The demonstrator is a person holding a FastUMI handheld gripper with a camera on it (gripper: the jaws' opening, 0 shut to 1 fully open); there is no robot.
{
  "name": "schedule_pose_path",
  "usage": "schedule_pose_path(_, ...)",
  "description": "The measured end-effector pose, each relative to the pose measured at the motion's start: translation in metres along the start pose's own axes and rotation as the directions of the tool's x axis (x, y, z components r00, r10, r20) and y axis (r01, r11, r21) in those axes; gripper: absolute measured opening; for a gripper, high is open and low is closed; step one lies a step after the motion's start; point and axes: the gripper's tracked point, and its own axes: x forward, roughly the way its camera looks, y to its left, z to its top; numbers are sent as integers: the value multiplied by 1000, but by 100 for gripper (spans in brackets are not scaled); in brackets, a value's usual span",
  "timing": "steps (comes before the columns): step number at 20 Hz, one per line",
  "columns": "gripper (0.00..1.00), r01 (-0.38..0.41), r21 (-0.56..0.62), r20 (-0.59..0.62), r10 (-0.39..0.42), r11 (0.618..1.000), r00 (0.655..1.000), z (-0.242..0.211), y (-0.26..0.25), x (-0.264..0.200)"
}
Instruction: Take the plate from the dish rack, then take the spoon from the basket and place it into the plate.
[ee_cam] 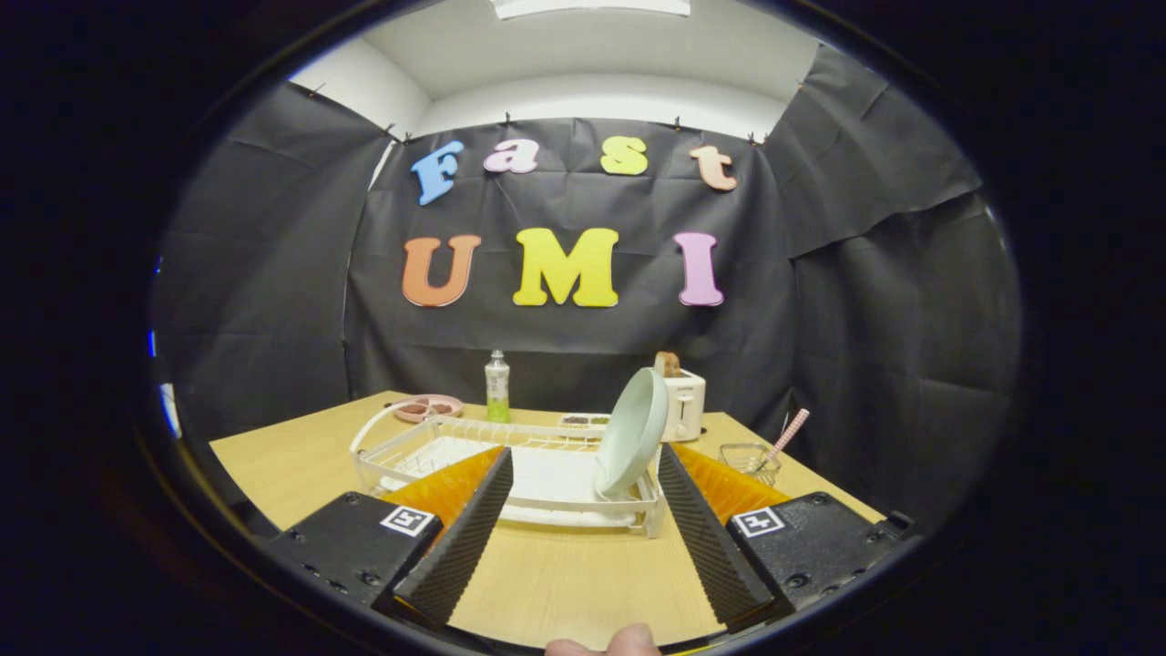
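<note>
A pale green plate [633, 435] stands on edge at the right end of a white dish rack [428, 453] on the wooden table. It sits just beyond my fingertips, close to the right finger [697, 510]. To the right of the rack, a small wire basket [750, 459] holds a spoon with a pink checked handle [786, 437] sticking up. My gripper [585, 457] is open, with only the rack and table seen between its fingers, touching nothing.
Behind the rack stand a clear bottle with green liquid [496, 386], a white toaster [684, 404] with bread in it, a pink divided dish [425, 407] and a small tray [584, 421]. A fingertip [629, 640] shows at the near table edge.
</note>
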Motion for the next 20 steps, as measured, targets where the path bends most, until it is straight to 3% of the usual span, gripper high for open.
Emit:
schedule_pose_path(6,100,-45,6,22,45,999,999,10,6,4)
schedule_pose_path(12,100,-67,-35,40,68,997,997,42,-24,24)
schedule_pose_path(17,100,-87,-66,-94,81,994,992,68,-62,60)
schedule_pose_path(20,100,-136,-12,-210,131,991,969,85,-69,85)
